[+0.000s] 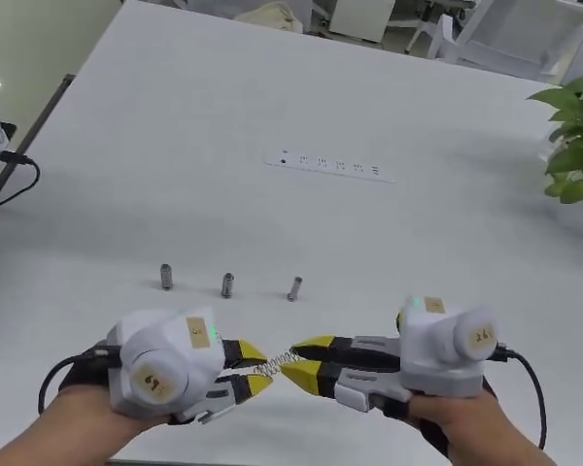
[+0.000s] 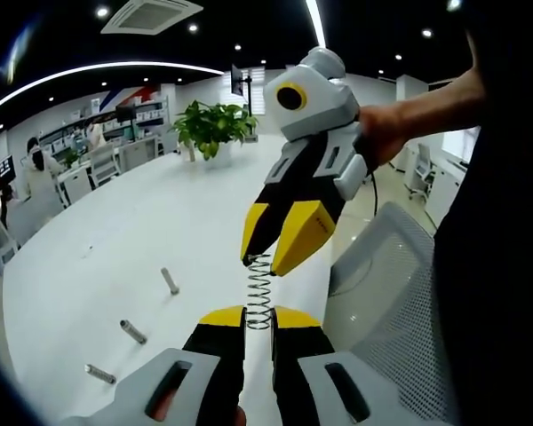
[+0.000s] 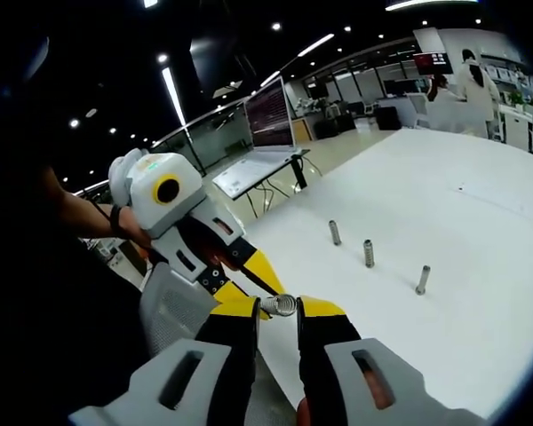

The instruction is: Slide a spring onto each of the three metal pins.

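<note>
Spring held at both ends, in the head view: the left gripper is clenched on one end and the right gripper on the other. The coil is stretched level between their yellow tips. It lies on the person's side of the middle pin, well apart from it and above the white table. Its long axis runs side to side, while the pins stand upright, so I judge it must be turned on end before it can go down over one. The left pin and the middle pin look ribbed, as if already sleeved. The right pin, just right of the middle pin, looks smoother and leans slightly, but it is too small to be sure. The right gripper is the nearer to it.

In the left gripper view, the spring rises straight from this gripper's narrow jaw gap into the right gripper's pinched tips. The middle pin stands far off to the lower left.

In the right gripper view, the coil's end sits gripped between this gripper's own tips. The middle pin stands beyond and to the right.
</note>
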Demonstrator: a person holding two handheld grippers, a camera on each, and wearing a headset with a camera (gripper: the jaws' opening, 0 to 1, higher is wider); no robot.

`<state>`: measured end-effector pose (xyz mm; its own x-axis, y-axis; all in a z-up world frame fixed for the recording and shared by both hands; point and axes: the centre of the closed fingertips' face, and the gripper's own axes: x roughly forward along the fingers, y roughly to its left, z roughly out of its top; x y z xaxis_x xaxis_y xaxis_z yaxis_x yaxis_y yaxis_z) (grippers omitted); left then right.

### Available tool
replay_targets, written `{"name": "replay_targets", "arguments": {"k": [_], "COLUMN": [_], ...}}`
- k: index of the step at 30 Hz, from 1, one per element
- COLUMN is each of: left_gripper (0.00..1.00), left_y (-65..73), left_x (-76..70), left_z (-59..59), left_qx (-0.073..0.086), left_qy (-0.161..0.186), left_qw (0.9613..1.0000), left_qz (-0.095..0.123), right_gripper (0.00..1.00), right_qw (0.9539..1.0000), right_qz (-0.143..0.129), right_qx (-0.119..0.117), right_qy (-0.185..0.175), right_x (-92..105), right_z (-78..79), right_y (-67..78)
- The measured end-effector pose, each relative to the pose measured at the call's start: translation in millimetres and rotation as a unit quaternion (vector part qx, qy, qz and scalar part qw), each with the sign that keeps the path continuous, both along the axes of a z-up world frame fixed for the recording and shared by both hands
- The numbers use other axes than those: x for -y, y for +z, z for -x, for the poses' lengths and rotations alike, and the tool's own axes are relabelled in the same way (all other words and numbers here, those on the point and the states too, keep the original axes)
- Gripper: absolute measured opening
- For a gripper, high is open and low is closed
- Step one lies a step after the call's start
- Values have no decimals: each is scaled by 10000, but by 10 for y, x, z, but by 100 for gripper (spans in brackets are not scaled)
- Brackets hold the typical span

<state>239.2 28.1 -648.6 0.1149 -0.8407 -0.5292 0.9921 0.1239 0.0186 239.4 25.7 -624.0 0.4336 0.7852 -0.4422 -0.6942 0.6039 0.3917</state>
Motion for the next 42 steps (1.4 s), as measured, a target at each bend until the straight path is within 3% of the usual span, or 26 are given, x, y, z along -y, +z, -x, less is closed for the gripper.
{"name": "replay_targets", "arguments": {"k": [9, 16, 29, 42], "left_gripper": [3, 3, 3, 3], "left_y": [15, 23, -19, -20], "left_x": [68, 68, 78, 32], "left_z": [-32, -31, -7, -19], "left_qx": [39, 54, 234, 161], "left_qy": [-20, -35, -206, -127], "left_qw": [10000, 10000, 9994, 9997], "left_qz": [17, 26, -169, -154], "right_gripper": [13, 16, 14, 10], "right_qw": [9991, 9984, 9946, 9956], "right_qz": [186, 371, 697, 646], "right_qx": [98, 117, 382, 428], "right_qy": [362, 418, 673, 527], "right_x": [-182, -163, -253, -141], "right_z": [47, 32, -7, -18], "right_y": [25, -8, 10, 47]}}
